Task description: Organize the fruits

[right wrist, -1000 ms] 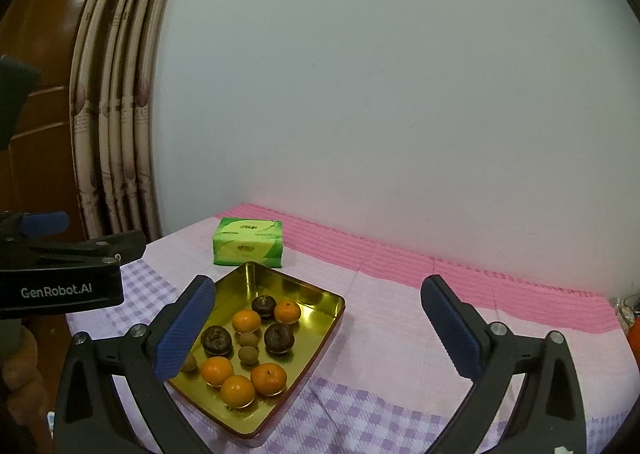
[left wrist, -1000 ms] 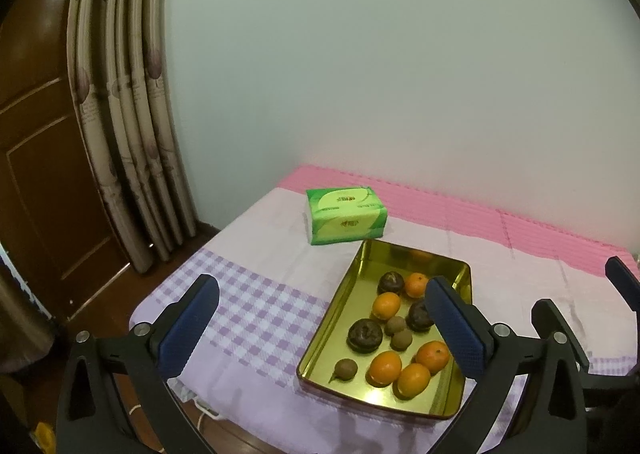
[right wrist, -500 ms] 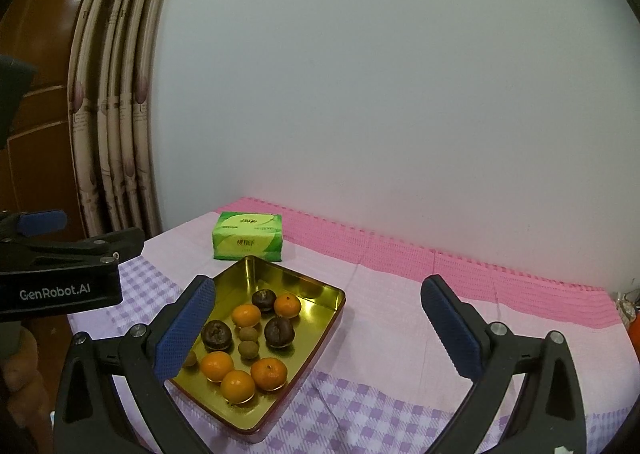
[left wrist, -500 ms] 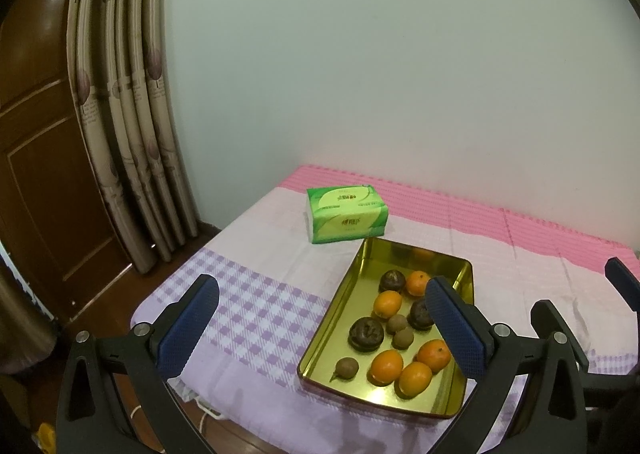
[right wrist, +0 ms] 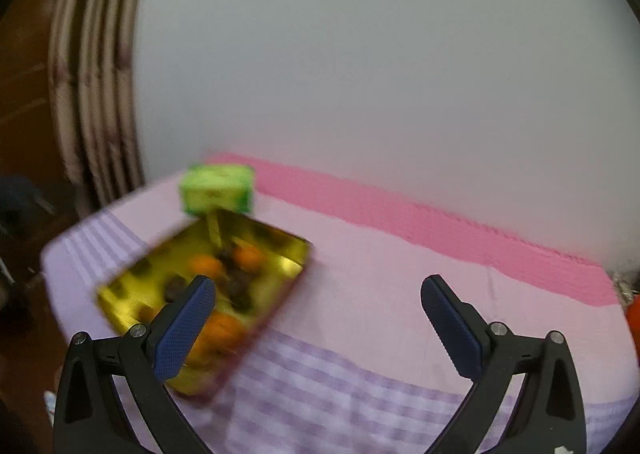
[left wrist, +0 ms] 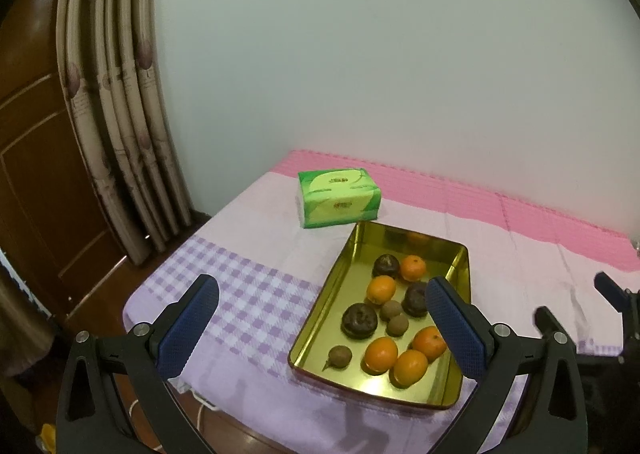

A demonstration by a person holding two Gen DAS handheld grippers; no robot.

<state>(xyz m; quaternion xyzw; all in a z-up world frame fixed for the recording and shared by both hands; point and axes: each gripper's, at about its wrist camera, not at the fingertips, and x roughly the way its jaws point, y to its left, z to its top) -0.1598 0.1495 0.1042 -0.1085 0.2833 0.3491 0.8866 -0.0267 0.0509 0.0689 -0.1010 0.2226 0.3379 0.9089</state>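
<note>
On the checked cloth near the table's front edge sits the gold tray [left wrist: 332, 282], holding 5 oranges [left wrist: 381, 352], 3 dark wrinkled fruits [left wrist: 359, 320] and 3 small brown ones [left wrist: 397, 324], all mixed and packed close, several touching. Just behind the tray lies a green tissue pack [left wrist: 339, 202]. Both tools hang above the table, well apart from the fruit: the left gripper [left wrist: 322, 328] has its fingers spread wide and empty, and so does the right gripper [right wrist: 318, 324], whose view is smeared by motion. Likely risks: a hurried descent could nudge neighbouring round fruit and set it rolling, or push the light tray toward the near edge; the small brown fruits may slip from wide pads.
</note>
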